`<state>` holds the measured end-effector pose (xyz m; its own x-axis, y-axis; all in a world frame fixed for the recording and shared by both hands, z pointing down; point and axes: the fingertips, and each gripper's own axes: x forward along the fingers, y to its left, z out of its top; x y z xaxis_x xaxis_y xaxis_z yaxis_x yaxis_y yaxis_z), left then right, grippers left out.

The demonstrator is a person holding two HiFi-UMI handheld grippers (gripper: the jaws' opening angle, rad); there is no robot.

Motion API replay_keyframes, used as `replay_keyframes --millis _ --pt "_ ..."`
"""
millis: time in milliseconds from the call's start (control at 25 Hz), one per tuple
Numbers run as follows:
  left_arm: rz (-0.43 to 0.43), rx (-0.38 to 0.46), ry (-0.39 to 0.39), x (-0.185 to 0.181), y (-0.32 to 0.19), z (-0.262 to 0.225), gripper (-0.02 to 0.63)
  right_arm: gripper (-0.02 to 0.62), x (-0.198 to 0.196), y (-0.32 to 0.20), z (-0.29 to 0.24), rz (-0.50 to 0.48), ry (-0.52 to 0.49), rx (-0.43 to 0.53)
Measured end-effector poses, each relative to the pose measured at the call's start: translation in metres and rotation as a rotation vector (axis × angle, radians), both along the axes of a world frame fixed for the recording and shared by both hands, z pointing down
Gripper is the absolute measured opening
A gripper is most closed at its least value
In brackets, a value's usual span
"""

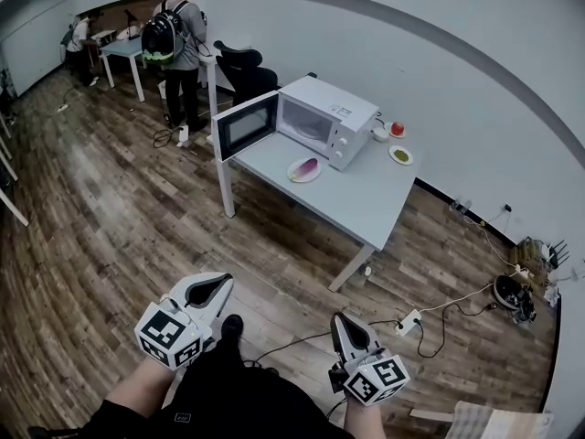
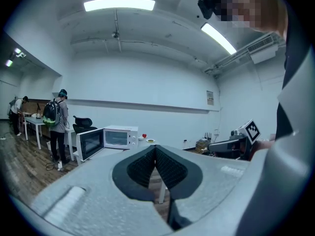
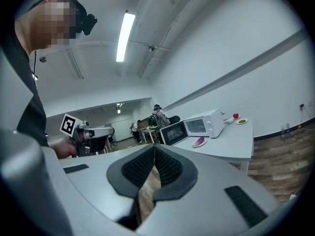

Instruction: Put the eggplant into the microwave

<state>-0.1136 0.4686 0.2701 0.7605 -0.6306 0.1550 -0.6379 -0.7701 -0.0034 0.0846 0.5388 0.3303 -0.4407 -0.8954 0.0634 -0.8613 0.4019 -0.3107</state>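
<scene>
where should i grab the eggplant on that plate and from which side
Probably the middle of the eggplant, jaws across its narrow width. It lies flat on the plate, so come down from above on the near, open side of the table; the microwave stands close behind and its open door to one side. Detail is small from here.

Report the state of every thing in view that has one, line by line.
microwave door: swung open
eggplant: lying on the plate, outside the microwave
left gripper: shut, empty
right gripper: shut, empty
</scene>
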Motion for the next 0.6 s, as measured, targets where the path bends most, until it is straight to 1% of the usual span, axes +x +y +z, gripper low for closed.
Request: replay_keyframes --millis 160,360,600 --pt "0.002 -0.009 0.004 0.002 -0.019 0.005 0.008 0.015 -0.001 -0.017 0.001 -0.010 0.008 -0.017" --pt "0.002 -0.004 0.028 0.001 -0.053 0.010 0.008 0.015 -0.001 -0.048 0.004 -0.003 0.026 -0.027" --pt "0.004 -0.016 0.054 -0.008 -0.117 0.012 0.008 0.015 -0.011 -0.116 -0.002 -0.001 0.050 -0.028"
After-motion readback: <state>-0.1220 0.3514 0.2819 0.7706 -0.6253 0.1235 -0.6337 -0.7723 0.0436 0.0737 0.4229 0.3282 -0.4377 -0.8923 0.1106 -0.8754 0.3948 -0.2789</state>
